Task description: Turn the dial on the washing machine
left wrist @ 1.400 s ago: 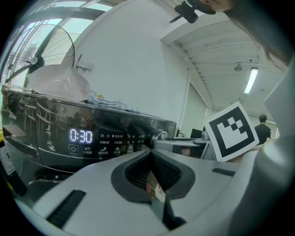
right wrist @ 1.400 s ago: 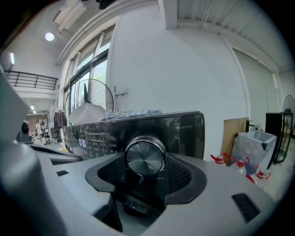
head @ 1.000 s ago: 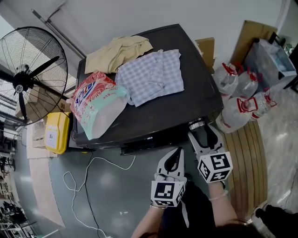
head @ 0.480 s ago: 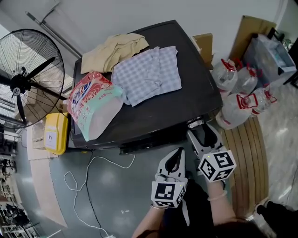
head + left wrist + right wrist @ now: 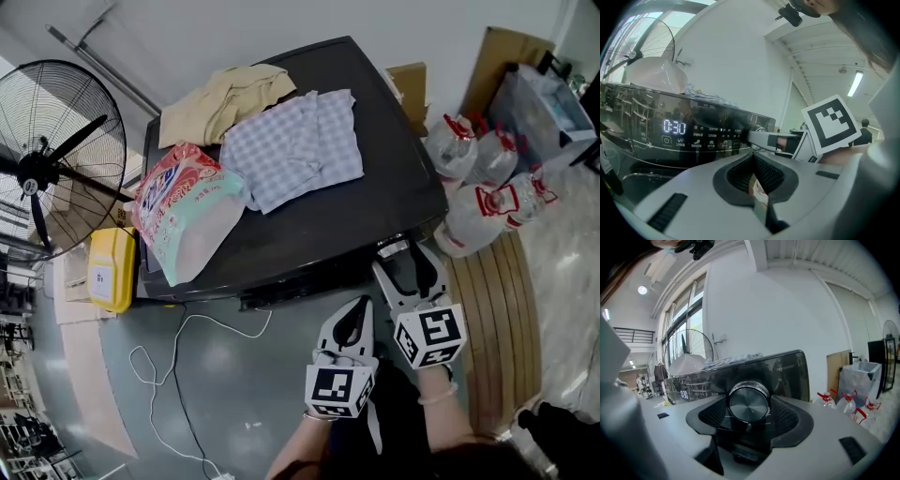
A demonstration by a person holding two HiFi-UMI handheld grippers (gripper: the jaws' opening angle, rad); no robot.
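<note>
One dial (image 5: pixel 749 401) clamped in right tongs (image 5: pixel 750 411); left tongs (image 5: pixel 362 306) closed.

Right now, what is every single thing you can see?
glossy black washing machine: one, black, centre
round silver dial: one, silver, machine's front right
blue checked shirt: one, blue-white, machine top
crumpled beige cloth: one, beige, machine top, back
pink-and-green printed plastic bag: one, pink-green, machine's left edge
black standing fan: one, black, far left
yellow plastic container: one, yellow, floor by fan
clear red-capped plastic jugs: about four, clear, right of machine
thin white cable: one, white, floor
left tongs: one, grey, shut, before machine
right tongs: one, grey, clamped on dial
</note>
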